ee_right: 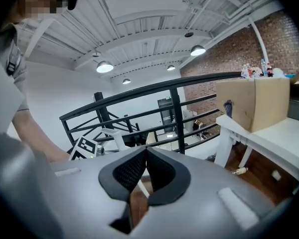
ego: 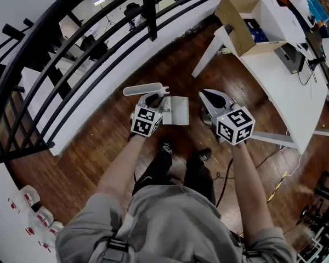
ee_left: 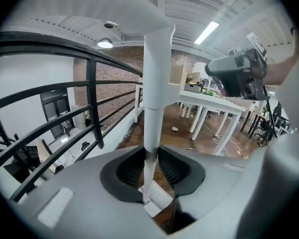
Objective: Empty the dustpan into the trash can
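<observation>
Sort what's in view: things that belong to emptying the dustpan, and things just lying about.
Job: dustpan, its handle clamped in the left gripper; right gripper, shut and empty. The trash can is not in view.
Lying about: cardboard box, white table, black railing.

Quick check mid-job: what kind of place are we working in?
Probably a mezzanine workshop or lab: a black railing guards an open edge, a white table carries a cardboard box, and there's a bare brick wall.
</observation>
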`<state>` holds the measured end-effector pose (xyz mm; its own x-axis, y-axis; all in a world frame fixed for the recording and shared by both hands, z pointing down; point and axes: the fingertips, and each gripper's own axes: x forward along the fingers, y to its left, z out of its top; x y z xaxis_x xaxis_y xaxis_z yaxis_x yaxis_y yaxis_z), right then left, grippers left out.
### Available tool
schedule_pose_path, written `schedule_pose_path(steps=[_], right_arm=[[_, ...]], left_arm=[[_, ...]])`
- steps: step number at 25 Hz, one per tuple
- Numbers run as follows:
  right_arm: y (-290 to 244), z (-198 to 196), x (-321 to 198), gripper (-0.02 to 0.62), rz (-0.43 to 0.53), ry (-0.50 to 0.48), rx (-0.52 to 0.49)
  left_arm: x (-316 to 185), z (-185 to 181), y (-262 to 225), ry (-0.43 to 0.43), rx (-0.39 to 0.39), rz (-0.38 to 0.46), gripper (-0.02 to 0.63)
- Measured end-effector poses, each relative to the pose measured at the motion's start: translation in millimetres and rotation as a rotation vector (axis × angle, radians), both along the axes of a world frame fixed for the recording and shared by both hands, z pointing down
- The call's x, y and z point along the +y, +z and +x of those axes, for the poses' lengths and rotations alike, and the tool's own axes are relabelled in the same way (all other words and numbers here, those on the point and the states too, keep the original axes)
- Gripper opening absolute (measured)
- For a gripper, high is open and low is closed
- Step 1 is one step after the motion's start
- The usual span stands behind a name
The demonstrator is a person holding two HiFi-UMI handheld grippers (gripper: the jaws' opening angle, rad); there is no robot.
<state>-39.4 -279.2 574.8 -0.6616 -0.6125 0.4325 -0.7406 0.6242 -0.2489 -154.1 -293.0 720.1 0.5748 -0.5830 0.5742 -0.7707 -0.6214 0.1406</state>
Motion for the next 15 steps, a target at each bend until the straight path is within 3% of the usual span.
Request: schedule_pose_path(steps=[7, 15], right_arm=[[12, 22, 31, 0.000, -0.048, 0.045, 0.003], [16, 57, 64, 0.000, -0.099, 0.118, 0.033]], left_arm=[[8, -37, 11, -0.085, 0.015, -0.045, 0.087], [20, -54, 27, -0.092, -0.006, -0.104, 0.094]])
